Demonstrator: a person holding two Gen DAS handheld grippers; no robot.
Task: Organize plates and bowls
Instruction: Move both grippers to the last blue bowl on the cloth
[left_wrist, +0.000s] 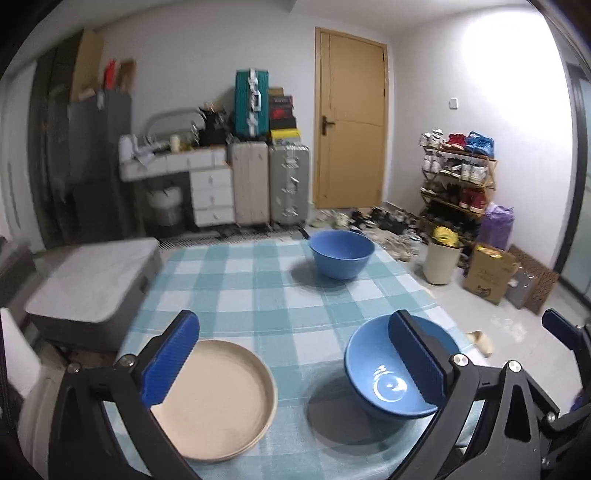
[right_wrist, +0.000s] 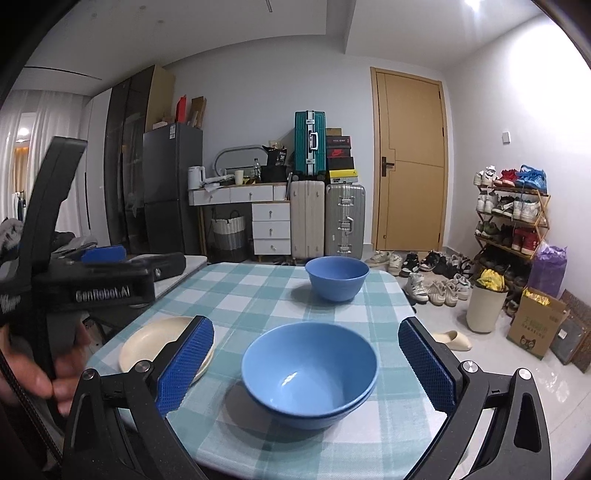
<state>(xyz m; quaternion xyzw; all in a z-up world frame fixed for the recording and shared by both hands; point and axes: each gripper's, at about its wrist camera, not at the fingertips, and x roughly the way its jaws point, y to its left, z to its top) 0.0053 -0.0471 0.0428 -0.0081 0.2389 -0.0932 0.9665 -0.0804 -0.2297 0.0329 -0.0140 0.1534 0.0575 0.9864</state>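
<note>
Checked tablecloth (right_wrist: 258, 291), nested near bowls (right_wrist: 309, 373) between the empty, wide-apart right gripper (right_wrist: 306, 365). Left gripper (left_wrist: 295, 363) gapes too. Next, probably: fetch the far bowl (right_wrist: 337, 277) ahead.

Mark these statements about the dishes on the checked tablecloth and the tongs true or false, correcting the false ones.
1. The near blue bowls are a nested stack. True.
2. The right tongs are clamped on that stack. False: they stand open, pads clear of it.
3. The far blue bowl lies upside down. False: it stands upright.
4. The beige plates lie left of the near bowls. True.
5. The left tongs hold a plate. False: they are open and empty.
</note>
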